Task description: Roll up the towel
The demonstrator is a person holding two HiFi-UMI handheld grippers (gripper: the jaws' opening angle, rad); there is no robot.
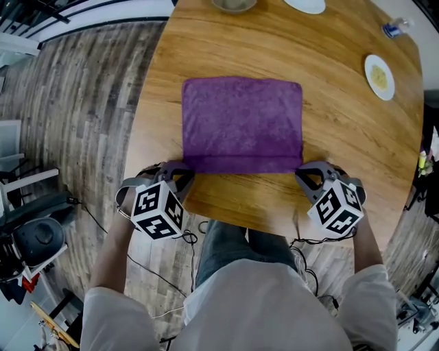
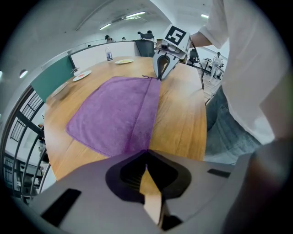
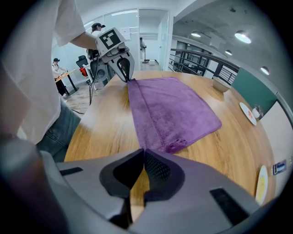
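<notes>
A purple towel (image 1: 241,123) lies flat on the round wooden table (image 1: 357,137), with a narrow strip along its near edge folded over. My left gripper (image 1: 184,173) is at the towel's near left corner, its jaws closed together on that corner (image 2: 146,151). My right gripper (image 1: 304,174) is at the near right corner, its jaws likewise pinched on the cloth (image 3: 143,150). Each gripper view looks along the folded strip (image 2: 145,114) to the other gripper at its far end, the right gripper (image 2: 160,73) and the left gripper (image 3: 123,73). Both point steeply down.
A yellow-centred plate (image 1: 379,76) sits at the table's right, a small bottle (image 1: 395,28) beyond it, and a bowl (image 1: 234,5) and white plate (image 1: 305,5) at the far edge. The table's near edge (image 1: 240,223) runs just behind the grippers, over the person's legs.
</notes>
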